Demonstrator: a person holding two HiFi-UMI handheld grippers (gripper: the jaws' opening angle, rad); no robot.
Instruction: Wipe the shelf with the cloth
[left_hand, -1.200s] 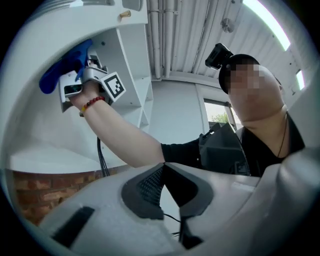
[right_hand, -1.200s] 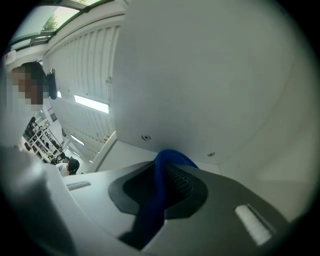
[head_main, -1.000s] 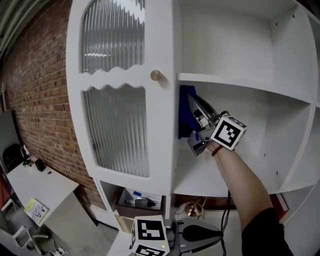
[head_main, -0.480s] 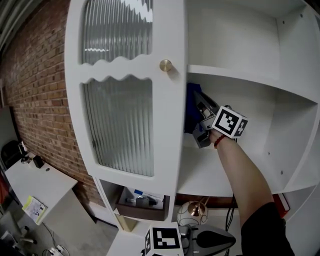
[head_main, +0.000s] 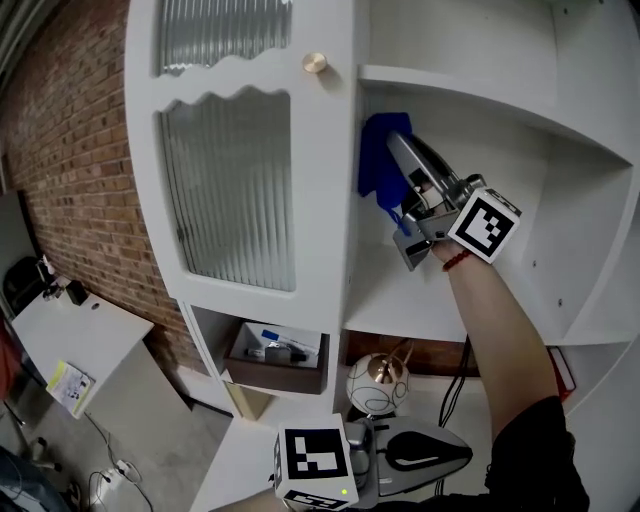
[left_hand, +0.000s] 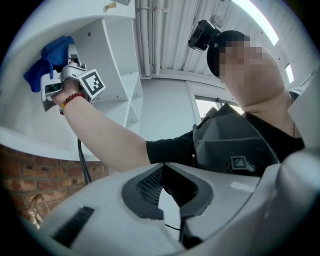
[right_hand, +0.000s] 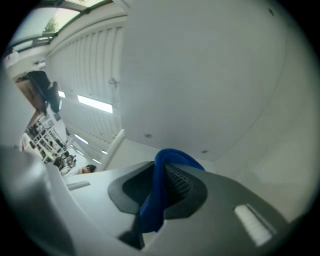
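Presently, the right gripper (head_main: 398, 152) is raised inside the middle compartment of a white cabinet (head_main: 330, 250), its jaws clamped on a blue cloth (head_main: 375, 165). The right gripper view confirms the grip: the cloth (right_hand: 156, 200) runs between the ribbed pads and folds over the tip. The cloth lies against the compartment's left side wall, just behind the edge of the ribbed-glass door (head_main: 230, 180), above the shelf (head_main: 400, 310) and clear of its board. The left gripper (left_hand: 167, 192) is held low, below the cabinet, jaws drawn together at the tips with nothing between them. Each gripper's cube (head_main: 485, 225) carries black-and-white square markers only. Print on the items in the lower open compartment (head_main: 275, 350) is too small to read.
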